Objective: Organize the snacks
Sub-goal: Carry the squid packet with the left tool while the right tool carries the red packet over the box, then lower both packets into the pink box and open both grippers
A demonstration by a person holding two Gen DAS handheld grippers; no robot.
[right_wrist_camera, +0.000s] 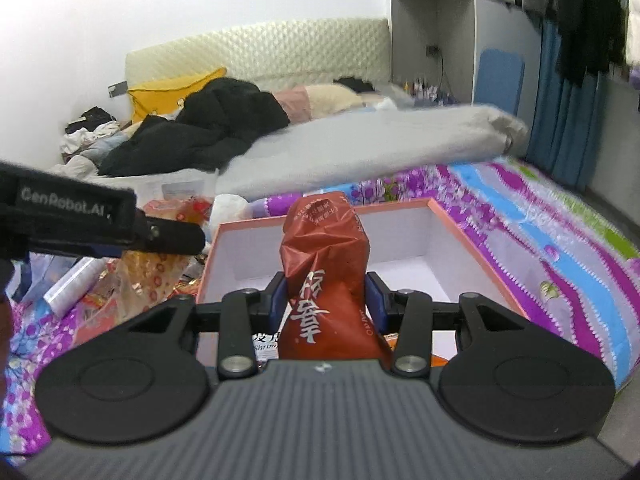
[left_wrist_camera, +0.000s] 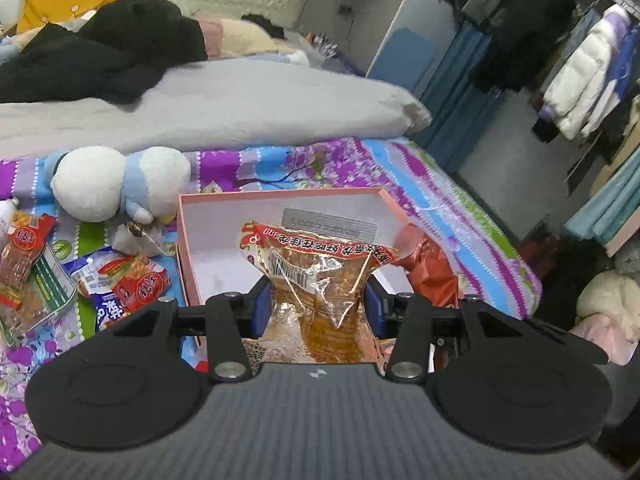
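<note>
My left gripper (left_wrist_camera: 316,304) is shut on a clear orange snack packet (left_wrist_camera: 316,280) with a red printed top, held above the near edge of an open pink box (left_wrist_camera: 280,196) with a white inside. My right gripper (right_wrist_camera: 325,300) is shut on a crumpled red snack bag (right_wrist_camera: 324,264) with white characters, held over the same pink box (right_wrist_camera: 460,240). The red bag also shows in the left wrist view (left_wrist_camera: 434,268) at the box's right side. The left gripper's body (right_wrist_camera: 100,224) shows at the left of the right wrist view.
More snack packets (left_wrist_camera: 120,280) lie left of the box on the flowered bedsheet (left_wrist_camera: 440,200). A white and blue plush toy (left_wrist_camera: 120,184) lies behind them. A grey duvet (left_wrist_camera: 240,100) and black clothes (left_wrist_camera: 100,52) lie further back. A clothes rack (left_wrist_camera: 580,60) stands at the right.
</note>
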